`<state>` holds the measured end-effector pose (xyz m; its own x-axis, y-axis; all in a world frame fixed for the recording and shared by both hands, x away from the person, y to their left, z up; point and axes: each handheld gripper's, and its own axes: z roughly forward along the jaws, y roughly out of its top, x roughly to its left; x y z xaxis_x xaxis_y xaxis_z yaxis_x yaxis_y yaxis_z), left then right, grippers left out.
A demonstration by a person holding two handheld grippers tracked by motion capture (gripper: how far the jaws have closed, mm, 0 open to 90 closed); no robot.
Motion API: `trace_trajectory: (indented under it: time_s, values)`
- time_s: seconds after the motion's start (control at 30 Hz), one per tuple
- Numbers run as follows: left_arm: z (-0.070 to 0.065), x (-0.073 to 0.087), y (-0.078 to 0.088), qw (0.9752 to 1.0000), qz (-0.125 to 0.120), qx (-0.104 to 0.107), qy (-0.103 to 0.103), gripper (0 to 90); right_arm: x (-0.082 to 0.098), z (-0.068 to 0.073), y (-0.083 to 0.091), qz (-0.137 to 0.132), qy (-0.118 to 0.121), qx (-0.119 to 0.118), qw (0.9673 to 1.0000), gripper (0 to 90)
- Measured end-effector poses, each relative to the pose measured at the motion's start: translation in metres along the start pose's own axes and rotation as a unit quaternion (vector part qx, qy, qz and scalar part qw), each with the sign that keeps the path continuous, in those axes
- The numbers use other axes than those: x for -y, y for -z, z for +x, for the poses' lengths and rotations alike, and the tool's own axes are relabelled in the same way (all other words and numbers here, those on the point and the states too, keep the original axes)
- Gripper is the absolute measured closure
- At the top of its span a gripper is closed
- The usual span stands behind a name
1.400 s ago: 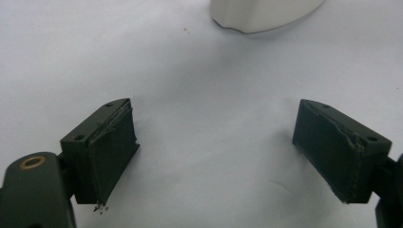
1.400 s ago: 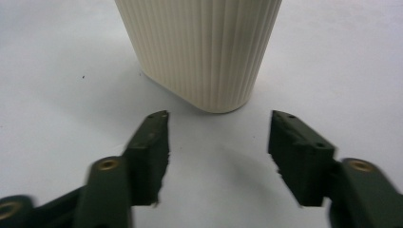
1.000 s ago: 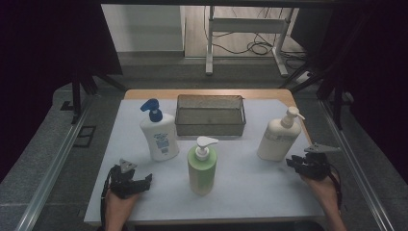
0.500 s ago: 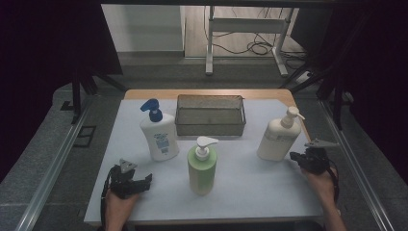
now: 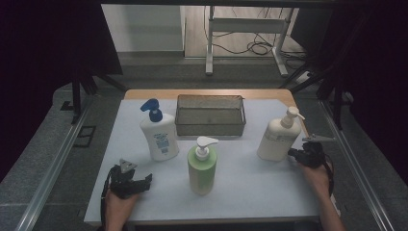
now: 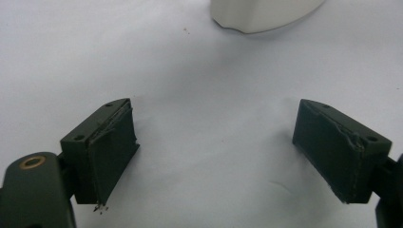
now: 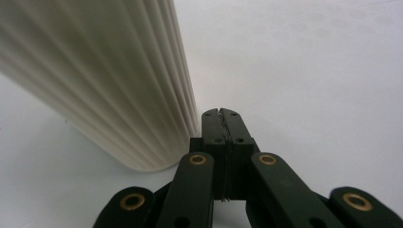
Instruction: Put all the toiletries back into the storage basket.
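The right gripper [image 5: 292,153], jaws pressed together on nothing, sits beside the cream bottle [image 5: 277,138] (seemingly touching), probably to nudge it; the left gripper [image 5: 144,181] rests wide.

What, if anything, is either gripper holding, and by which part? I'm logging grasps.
Nothing is held. The right gripper is shut on nothing, beside the cream ribbed bottle. The left gripper is open over bare table.

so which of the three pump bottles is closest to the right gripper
The cream bottle at the table's right side. The right gripper, fingers shut and holding nothing, sits right beside its base; the green bottle and the blue-capped bottle stand farther left.
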<state>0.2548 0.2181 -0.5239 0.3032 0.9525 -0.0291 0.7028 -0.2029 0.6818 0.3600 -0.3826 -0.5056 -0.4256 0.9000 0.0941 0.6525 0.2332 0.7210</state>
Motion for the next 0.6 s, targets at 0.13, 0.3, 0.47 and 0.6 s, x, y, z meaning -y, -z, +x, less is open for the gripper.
trace_trajectory:
  time_s: [0.13, 0.3, 0.47, 0.6]
  values:
    - [0.0000, 0.0000, 0.0000, 1.0000, 0.000, 0.000, 0.000, 14.0, -0.0015, -0.0018, -0.0035, -0.003, -0.008, -0.012, 0.9999, 89.4]
    - [0.0000, 0.0000, 0.0000, 1.0000, 0.000, 0.000, 0.000, 14.0, -0.0017, -0.0018, -0.0052, -0.005, -0.003, -0.019, 0.9998, 89.5]
    - [0.0000, 0.0000, -0.0001, 1.0000, 0.000, 0.000, 0.000, 14.0, 0.0004, -0.0027, -0.0036, -0.007, 0.003, -0.027, 0.9996, 89.5]
    - [0.0000, 0.0000, -0.0001, 1.0000, 0.000, 0.000, 0.000, 13.9, 0.0013, -0.0012, -0.0024, -0.007, 0.005, -0.030, 0.9995, 89.5]
